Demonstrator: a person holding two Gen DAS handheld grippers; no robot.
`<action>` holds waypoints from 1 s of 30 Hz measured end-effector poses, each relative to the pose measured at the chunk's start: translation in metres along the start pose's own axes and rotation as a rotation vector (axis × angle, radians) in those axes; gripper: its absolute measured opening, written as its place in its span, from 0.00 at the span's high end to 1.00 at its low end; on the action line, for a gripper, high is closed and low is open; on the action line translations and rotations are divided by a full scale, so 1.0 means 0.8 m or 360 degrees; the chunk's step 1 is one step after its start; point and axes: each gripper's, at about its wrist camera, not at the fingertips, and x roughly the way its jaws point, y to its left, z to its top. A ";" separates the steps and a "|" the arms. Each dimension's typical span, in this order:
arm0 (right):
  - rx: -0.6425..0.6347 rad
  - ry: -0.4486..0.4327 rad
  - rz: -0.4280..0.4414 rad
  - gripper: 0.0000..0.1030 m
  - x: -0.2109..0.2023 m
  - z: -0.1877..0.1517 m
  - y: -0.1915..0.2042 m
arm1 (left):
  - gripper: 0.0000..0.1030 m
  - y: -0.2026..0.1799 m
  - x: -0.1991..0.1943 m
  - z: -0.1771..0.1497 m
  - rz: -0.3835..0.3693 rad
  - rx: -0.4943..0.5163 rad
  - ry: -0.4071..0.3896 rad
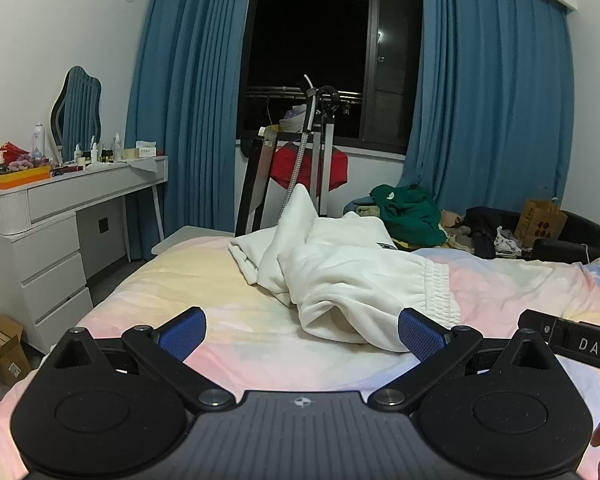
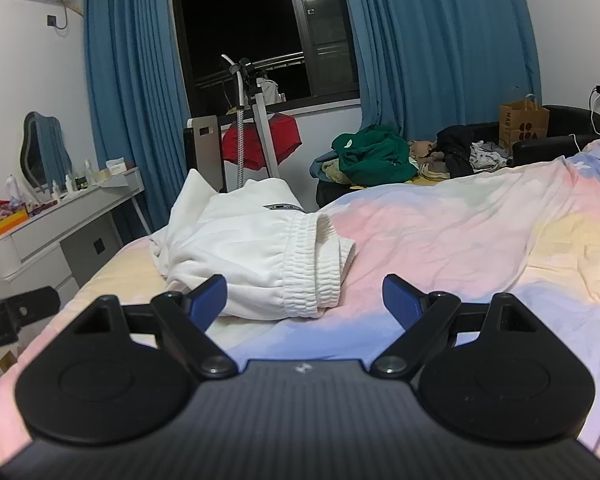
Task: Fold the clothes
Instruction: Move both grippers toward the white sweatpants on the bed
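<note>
White sweatpants (image 1: 352,272) lie crumpled on the pastel bedspread (image 1: 204,276), their ribbed elastic waistband (image 1: 440,292) turned to the right. In the right wrist view the same sweatpants (image 2: 236,248) sit just beyond the fingers, waistband (image 2: 312,268) nearest. My left gripper (image 1: 302,334) is open just short of the garment, holding nothing. My right gripper (image 2: 305,300) is also open, its left pad (image 2: 212,294) close to the cloth's near edge. The right gripper's body (image 1: 572,344) shows at the right edge of the left wrist view.
A white dresser (image 1: 52,216) with bottles and a mirror stands to the left of the bed. A garment steamer stand (image 1: 308,148) and red cloth are by the window. A pile of clothes (image 1: 412,212), a paper bag (image 1: 540,220) and a dark sofa lie beyond the bed.
</note>
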 end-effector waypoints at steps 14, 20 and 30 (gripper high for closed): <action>-0.0051 0.0072 0.0046 0.16 0.025 -0.014 0.008 | 0.00 0.012 0.019 -0.003 0.0128 0.0052 -0.0018; 0.0024 0.0033 0.0034 0.16 0.026 -0.016 -0.005 | 0.00 0.018 0.024 -0.005 0.0117 0.0009 -0.0012; 0.0019 -0.0080 0.0055 0.16 0.018 -0.012 -0.008 | 0.00 0.018 0.036 -0.014 0.0156 0.0063 0.0013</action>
